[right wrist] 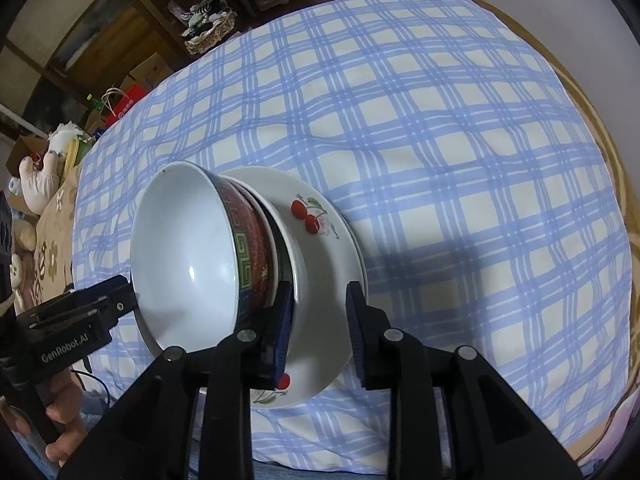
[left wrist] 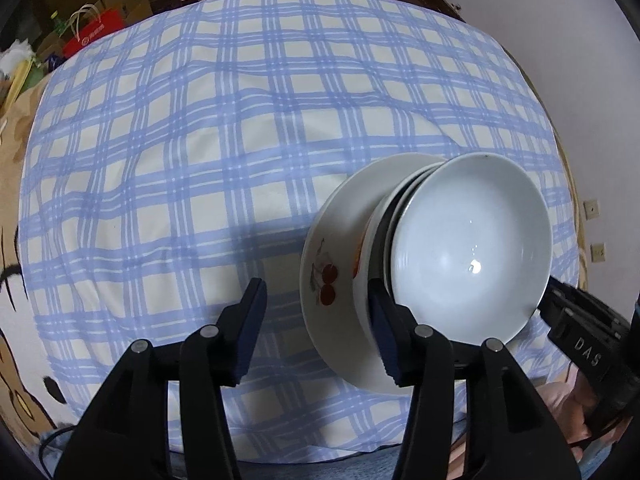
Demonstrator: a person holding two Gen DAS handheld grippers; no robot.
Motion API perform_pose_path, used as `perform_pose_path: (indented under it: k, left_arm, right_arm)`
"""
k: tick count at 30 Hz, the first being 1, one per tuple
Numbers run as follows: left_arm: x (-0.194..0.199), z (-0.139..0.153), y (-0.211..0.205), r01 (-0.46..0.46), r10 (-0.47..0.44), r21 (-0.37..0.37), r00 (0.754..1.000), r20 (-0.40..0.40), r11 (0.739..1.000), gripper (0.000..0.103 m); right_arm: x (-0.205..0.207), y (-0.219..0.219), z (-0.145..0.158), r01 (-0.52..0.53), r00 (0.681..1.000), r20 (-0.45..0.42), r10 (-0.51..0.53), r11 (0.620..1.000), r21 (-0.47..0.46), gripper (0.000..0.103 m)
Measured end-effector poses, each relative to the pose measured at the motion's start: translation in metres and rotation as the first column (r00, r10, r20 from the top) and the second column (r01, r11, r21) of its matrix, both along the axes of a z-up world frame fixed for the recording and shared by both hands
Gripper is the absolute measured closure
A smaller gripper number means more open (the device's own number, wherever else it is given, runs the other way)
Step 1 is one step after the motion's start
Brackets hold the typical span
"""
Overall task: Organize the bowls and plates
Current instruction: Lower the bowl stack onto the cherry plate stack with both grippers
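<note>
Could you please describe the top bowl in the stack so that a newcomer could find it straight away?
On the blue checked cloth sits one stack of dishes on a cherry-printed plate. The top bowl is plain white inside. Unlike the white dishes under it, its outside is red with a green key-pattern band.

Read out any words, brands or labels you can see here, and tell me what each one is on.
"DAS": on the right gripper body, seen from the left wrist.
"GenRobot.AI": on the left gripper body, seen from the right wrist.
Small mark by the cherries on the cherry plate: too small to read.
Red bag print: blurred.
</note>
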State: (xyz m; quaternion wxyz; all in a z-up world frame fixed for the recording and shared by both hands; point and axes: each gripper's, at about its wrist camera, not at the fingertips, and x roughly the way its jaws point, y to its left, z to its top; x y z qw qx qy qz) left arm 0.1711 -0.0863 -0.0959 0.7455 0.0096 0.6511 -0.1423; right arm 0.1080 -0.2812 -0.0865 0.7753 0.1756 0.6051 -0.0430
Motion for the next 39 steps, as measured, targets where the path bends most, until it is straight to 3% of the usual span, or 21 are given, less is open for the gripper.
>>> perform_pose_path:
  k: [6, 14, 25, 30, 34, 39]
  left_arm:
    - [0.003, -0.001, 0.003, 0.008, -0.009, -0.024, 1.0, -0.03, 1.0, 0.053]
    - [0.0, 0.004, 0.004, 0.028, -0.029, -0.03, 1.0, -0.005, 0.999, 0.052]
    - [0.003, -0.006, 0.009, 0.07, -0.075, -0.078, 0.995, -0.058, 0.994, 0.052]
    - [0.004, -0.003, 0.0, 0.107, -0.109, -0.041, 0.993, -0.035, 0.993, 0.052]
    - [-0.001, 0.005, -0.011, 0.131, -0.132, 0.021, 0.99, 0.051, 0.991, 0.052]
    - [-0.004, 0.007, -0.019, 0.133, -0.138, 0.062, 0.986, 0.091, 0.989, 0.051]
  right_arm:
    - [-0.002, -0.002, -0.003, -0.003, 1.0, -0.016, 0.004, 1.0, 0.027, 0.071]
    - [-0.003, -0.004, -0.003, -0.013, 1.0, -0.014, 0.014, 1.0, 0.027, 0.068]
    - [-0.004, -0.004, 0.0, -0.07, 0.998, 0.0, 0.07, 0.998, 0.008, 0.065]
    - [-0.002, -0.006, -0.001, -0.062, 0.998, -0.025, 0.062, 0.998, 0.023, 0.065]
    - [-0.002, -0.007, -0.001, -0.043, 0.998, -0.051, 0.045, 0.999, 0.03, 0.065]
    - [-0.002, -0.011, -0.006, -0.03, 0.995, -0.092, 0.036, 0.997, 0.072, 0.065]
